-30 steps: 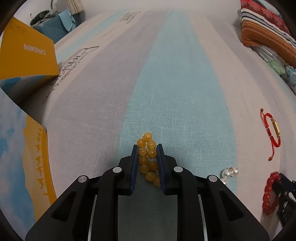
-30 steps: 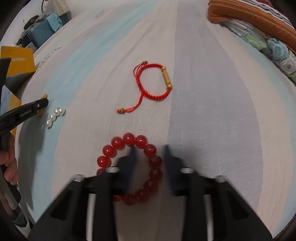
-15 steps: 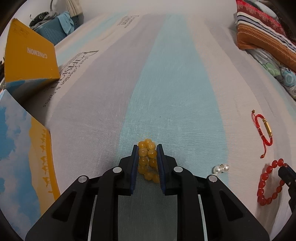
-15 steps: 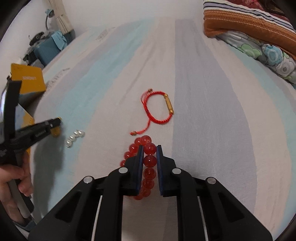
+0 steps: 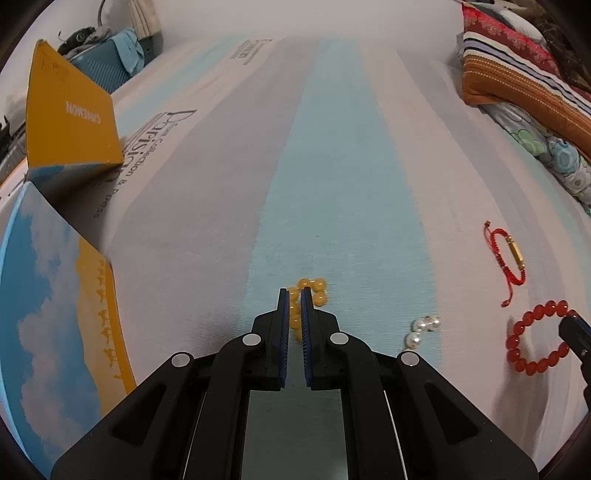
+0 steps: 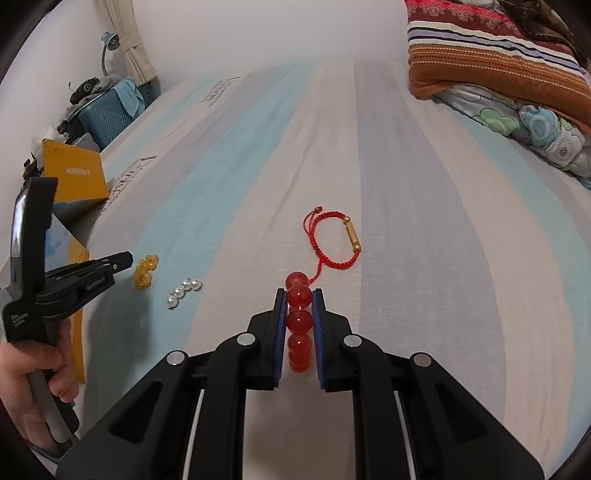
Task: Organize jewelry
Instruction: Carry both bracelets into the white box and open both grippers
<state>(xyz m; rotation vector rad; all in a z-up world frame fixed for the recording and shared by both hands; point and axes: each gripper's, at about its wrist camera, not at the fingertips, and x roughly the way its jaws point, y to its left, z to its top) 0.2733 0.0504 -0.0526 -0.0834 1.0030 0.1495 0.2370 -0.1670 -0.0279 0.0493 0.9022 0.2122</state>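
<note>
**Two bracelets on a striped bed**

The surface is a bed (image 6: 424, 221) under a sheet striped in pale blue, grey and cream, with printed lettering near its far left edge. The right hand-held gripper (image 6: 299, 295) is clenched on the red bead bracelet (image 6: 298, 319). Just ahead of its tips lies the red cord bracelet (image 6: 332, 240); to its left, the pearl beads (image 6: 183, 291). The left hand-held gripper (image 5: 294, 295) has its jaws nearly together, the yellow bead bracelet (image 5: 314, 290) at its tips; whether it is pinched I cannot tell. Left of it stands a yellow box (image 5: 70, 110). Folded blankets (image 6: 498, 55) pile up far right, a blue suitcase (image 6: 107, 114) far left beside a white wall (image 6: 258, 29).
</note>
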